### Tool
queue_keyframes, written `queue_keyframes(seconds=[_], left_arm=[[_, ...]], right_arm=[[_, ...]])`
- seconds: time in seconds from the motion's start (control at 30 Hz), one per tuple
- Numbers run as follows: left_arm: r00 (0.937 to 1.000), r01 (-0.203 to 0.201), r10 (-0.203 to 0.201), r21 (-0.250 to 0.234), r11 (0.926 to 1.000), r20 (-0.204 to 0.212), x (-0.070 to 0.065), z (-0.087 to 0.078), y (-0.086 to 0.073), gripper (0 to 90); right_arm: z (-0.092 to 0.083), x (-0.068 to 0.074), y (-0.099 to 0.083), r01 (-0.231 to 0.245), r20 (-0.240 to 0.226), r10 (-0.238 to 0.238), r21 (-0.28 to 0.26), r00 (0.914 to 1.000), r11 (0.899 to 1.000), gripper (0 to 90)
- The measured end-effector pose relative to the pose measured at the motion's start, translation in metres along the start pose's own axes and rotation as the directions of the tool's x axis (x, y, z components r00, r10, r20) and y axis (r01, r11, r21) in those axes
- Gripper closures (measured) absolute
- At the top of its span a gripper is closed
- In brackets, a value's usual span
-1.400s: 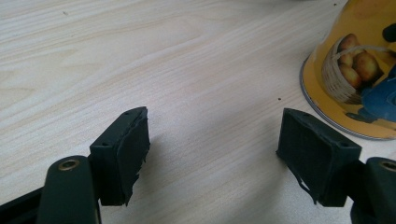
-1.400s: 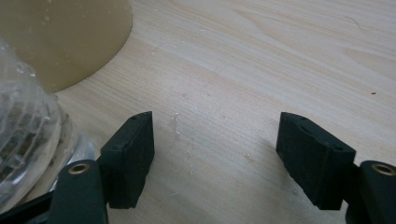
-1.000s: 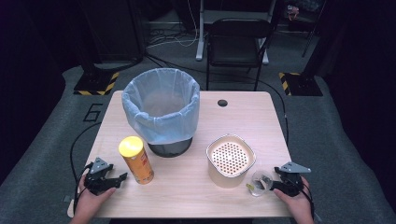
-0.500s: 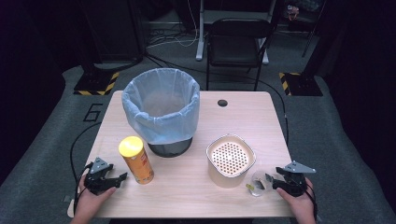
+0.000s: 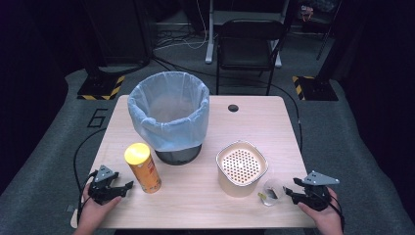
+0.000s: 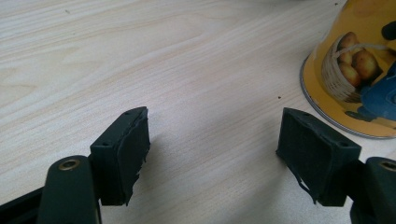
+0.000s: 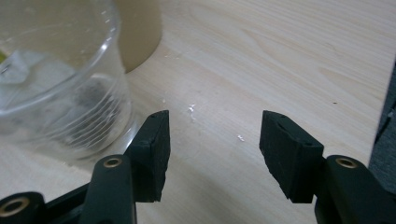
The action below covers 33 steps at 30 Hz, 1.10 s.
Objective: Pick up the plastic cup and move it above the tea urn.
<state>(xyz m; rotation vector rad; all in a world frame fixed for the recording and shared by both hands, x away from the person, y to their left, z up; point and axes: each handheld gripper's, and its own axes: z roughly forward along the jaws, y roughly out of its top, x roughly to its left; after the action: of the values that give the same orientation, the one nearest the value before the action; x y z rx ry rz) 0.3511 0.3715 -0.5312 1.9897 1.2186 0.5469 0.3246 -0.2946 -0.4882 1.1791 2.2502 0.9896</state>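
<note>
My left gripper point(image 5: 126, 188) rests near the table's front left corner, open with nothing between its jaws. In the left gripper view, the left gripper point(image 6: 215, 126) has bare wood between its pads. A yellow chips can point(image 5: 142, 169) stands upright just to its right, and the chips can point(image 6: 359, 70) is beyond the right jaw. My right gripper point(image 5: 288, 191) is open at the front right. A clear plastic cup point(image 5: 270, 191) with a tea bag inside sits just left of it. In the right gripper view, the right gripper point(image 7: 215, 123) is empty, with the cup point(image 7: 56, 84) outside its left jaw.
A bin lined with a pale blue bag point(image 5: 169, 117) stands at the table's back left. A beige container with a perforated lid point(image 5: 241, 166) stands behind the cup, and its wall point(image 7: 140, 28) shows close by. A chair point(image 5: 252, 39) stands beyond the table's far edge.
The right gripper has drawn back a little from the cup and lifted slightly. The cup stays on the table. The left gripper and chips can have not moved.
</note>
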Motion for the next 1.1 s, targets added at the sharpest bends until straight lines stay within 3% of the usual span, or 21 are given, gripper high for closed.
queue_keyframes(seconds=[0.07, 0.23, 0.5, 0.7, 0.73, 0.77, 0.8, 1.1], left_arm=[[1.0, 0.004, -0.004, 0.0, 1.0, 0.002, 0.0, 0.0, 0.0, 25.1], [1.0, 0.004, -0.004, 0.0, 1.0, 0.002, 0.0, 0.0, 0.0, 25.1], [1.0, 0.005, -0.005, -0.001, 1.0, 0.002, 0.0, 0.0, 0.0, 25.1], [1.0, 0.004, -0.004, 0.0, 1.0, 0.003, 0.0, 0.0, 0.0, 25.1], [1.0, 0.004, -0.004, 0.0, 1.0, 0.002, 0.0, 0.0, 0.0, 25.1], [1.0, 0.004, -0.004, 0.0, 1.0, 0.002, 0.0, 0.0, 0.0, 25.1], [1.0, 0.004, -0.004, -0.001, 1.0, 0.002, 0.0, 0.0, 0.0, 25.1], [1.0, 0.004, -0.004, 0.0, 1.0, 0.002, 0.0, 0.0, 0.0, 25.0]], right_arm=[[0.0, 0.001, -0.001, 0.016, -0.009, -0.016, 0.001, 0.9998, 1.0, 42.6], [-0.002, 0.004, -0.004, 0.079, -0.102, -0.078, 0.002, 0.9917, 0.997, 40.7], [-0.008, 0.008, -0.005, 0.09, -0.155, -0.089, -0.003, 0.9839, 0.996, 37.6], [-0.012, 0.012, -0.003, 0.114, -0.212, -0.119, -0.033, 0.97, 0.993, 32.3], [-0.011, 0.016, -0.001, 0.117, -0.241, -0.123, -0.04, 0.9626, 0.992, 30.6], [-0.011, 0.016, -0.001, 0.117, -0.241, -0.123, -0.04, 0.9626, 0.992, 30.6], [-0.009, 0.019, 0.0, 0.138, -0.269, -0.149, -0.059, 0.9517, 0.989, 28.3], [0.007, 0.033, 0.006, 0.126, -0.322, -0.141, -0.066, 0.9362, 0.99, 25.0]])
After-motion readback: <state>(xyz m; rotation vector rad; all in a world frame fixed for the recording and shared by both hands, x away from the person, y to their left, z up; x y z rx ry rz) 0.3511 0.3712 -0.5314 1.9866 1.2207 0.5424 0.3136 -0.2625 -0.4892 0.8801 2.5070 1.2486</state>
